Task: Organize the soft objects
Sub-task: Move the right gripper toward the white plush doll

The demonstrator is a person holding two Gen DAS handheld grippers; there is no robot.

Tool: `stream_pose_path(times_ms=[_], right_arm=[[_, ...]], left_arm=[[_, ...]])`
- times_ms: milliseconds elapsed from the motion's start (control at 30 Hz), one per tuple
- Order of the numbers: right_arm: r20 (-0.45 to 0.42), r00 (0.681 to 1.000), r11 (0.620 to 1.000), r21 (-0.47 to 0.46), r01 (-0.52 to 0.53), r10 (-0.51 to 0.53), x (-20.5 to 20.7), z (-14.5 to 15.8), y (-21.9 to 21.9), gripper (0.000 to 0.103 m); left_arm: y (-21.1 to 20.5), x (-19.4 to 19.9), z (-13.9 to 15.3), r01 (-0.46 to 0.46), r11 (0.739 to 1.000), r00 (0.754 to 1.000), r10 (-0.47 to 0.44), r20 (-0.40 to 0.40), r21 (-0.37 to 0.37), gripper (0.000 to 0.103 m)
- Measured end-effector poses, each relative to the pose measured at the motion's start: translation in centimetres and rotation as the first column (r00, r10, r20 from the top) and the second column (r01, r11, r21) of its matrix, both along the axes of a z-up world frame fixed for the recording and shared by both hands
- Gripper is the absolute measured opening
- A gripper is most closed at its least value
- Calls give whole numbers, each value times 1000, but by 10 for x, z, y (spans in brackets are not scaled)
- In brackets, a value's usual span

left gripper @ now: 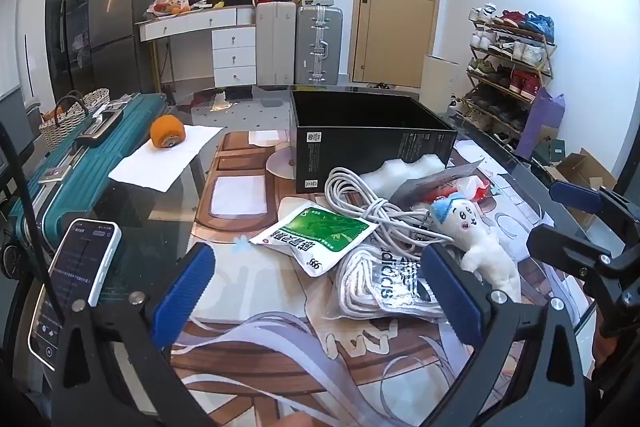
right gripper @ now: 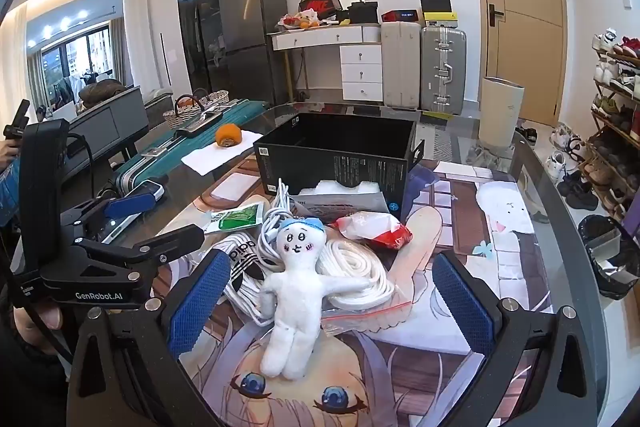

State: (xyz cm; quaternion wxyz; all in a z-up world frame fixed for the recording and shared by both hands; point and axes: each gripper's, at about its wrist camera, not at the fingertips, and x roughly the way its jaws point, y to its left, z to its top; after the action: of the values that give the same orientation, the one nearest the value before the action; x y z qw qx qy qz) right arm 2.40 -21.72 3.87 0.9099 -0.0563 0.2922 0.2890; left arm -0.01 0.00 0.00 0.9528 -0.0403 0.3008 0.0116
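Readable stuff: "adidas" with the stripe logo on the clear bag (left gripper: 394, 281) of white cord, "999" on the green-and-white sachet (left gripper: 316, 241) at its 10 o'clock, "GenRobot.AI" on the left gripper (right gripper: 132, 219), Nike lettering on the red-black shoebox (right gripper: 318, 5) on the desk.

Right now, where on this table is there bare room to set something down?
Free: inside the open black cardboard box, which looks empty; the bare printed mat right of the red-and-white packet; the mat left of the green-and-white sachet. Crowded: the middle, where the white plush doll, bagged white laces and white cable overlap.
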Motion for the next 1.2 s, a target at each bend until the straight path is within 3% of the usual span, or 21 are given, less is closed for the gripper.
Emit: stream_pose_path(times_ms=[1200], right_arm=[[-4, 1000, 998, -64, -9, 8, 8, -1, 13, 103]], left_arm=[[13, 7, 0, -22, 1000, 1000, 21, -15, -10, 103]])
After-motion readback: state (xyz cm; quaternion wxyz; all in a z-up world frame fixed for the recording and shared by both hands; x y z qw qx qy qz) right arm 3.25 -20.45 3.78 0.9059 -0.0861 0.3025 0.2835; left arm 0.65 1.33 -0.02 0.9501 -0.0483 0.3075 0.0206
